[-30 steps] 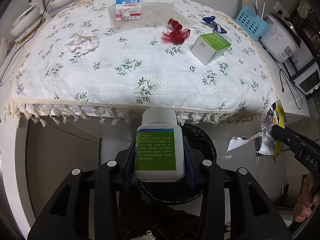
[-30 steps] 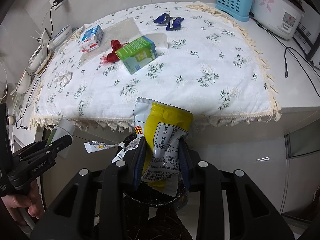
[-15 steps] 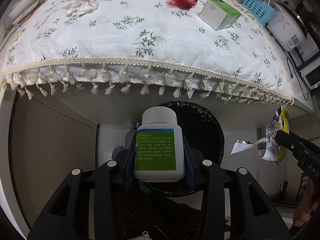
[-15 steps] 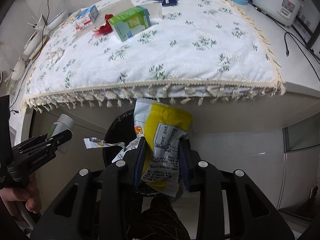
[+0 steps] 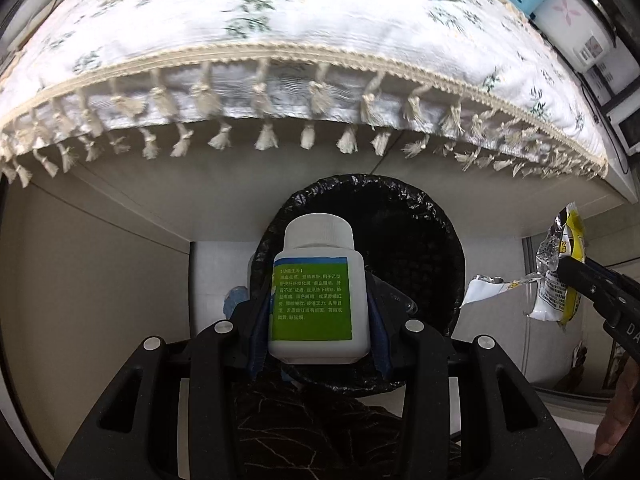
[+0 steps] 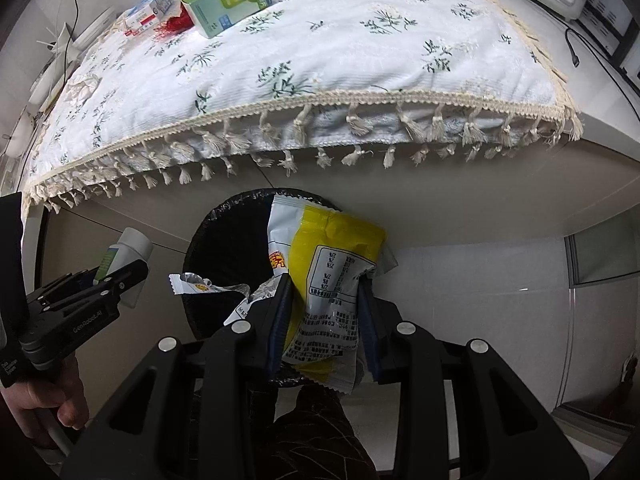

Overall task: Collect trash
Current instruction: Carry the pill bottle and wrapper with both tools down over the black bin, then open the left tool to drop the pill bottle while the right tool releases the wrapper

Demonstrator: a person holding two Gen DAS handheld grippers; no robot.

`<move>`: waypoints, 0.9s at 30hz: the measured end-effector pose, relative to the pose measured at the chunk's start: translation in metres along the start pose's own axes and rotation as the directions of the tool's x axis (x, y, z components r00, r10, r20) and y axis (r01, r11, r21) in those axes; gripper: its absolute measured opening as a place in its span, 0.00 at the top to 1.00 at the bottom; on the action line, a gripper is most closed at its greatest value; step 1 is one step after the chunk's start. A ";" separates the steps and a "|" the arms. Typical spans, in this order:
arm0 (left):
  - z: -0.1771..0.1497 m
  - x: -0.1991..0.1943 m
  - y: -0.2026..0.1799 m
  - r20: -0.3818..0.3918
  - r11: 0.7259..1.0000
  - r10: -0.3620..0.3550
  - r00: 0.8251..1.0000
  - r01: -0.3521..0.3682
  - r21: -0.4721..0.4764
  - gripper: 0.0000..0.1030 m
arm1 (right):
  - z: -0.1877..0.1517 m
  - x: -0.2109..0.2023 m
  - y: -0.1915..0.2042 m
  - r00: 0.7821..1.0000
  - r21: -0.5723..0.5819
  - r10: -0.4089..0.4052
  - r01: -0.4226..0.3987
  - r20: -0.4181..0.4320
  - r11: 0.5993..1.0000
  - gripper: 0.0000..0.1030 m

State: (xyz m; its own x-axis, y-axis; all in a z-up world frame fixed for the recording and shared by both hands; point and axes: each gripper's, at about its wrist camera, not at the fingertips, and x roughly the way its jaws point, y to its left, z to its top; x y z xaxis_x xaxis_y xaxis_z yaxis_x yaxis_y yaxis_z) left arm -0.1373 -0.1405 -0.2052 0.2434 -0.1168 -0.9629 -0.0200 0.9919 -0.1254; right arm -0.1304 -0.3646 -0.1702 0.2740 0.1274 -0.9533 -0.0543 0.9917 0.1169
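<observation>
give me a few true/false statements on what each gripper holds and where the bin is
1. The left gripper holds a white bottle with a green label. True.
2. The right gripper is empty. False: it is shut on a yellow snack wrapper.
3. The black-lined bin sits on the tablecloth. False: it stands below the table edge.
4. The bottle's cap is on. True.
5. A green carton lies on the tablecloth. True.
</observation>
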 end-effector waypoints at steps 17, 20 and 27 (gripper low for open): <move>0.014 0.041 -0.050 -0.033 0.996 -0.006 0.999 0.009 0.088 0.61 | -0.004 -0.017 -0.039 0.999 0.068 -0.046 0.045 0.008 0.997 0.71; 0.013 0.044 -0.058 -0.038 0.994 -0.009 0.999 0.013 0.106 0.61 | -0.006 -0.018 -0.047 0.999 0.083 -0.052 0.051 0.009 0.995 0.71; 0.015 0.048 -0.073 -0.049 0.990 -0.014 0.999 0.021 0.137 0.61 | -0.007 -0.020 -0.056 0.998 0.100 -0.057 0.056 0.008 0.993 0.71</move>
State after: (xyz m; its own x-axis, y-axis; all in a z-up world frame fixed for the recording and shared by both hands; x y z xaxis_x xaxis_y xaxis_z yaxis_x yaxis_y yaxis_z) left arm -0.1097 -0.2174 -0.2392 0.1961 -0.1332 -0.9715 0.1177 0.9868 -0.1116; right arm -0.1398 -0.4226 -0.1594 0.2847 0.0708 -0.9560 0.0576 0.9942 0.0907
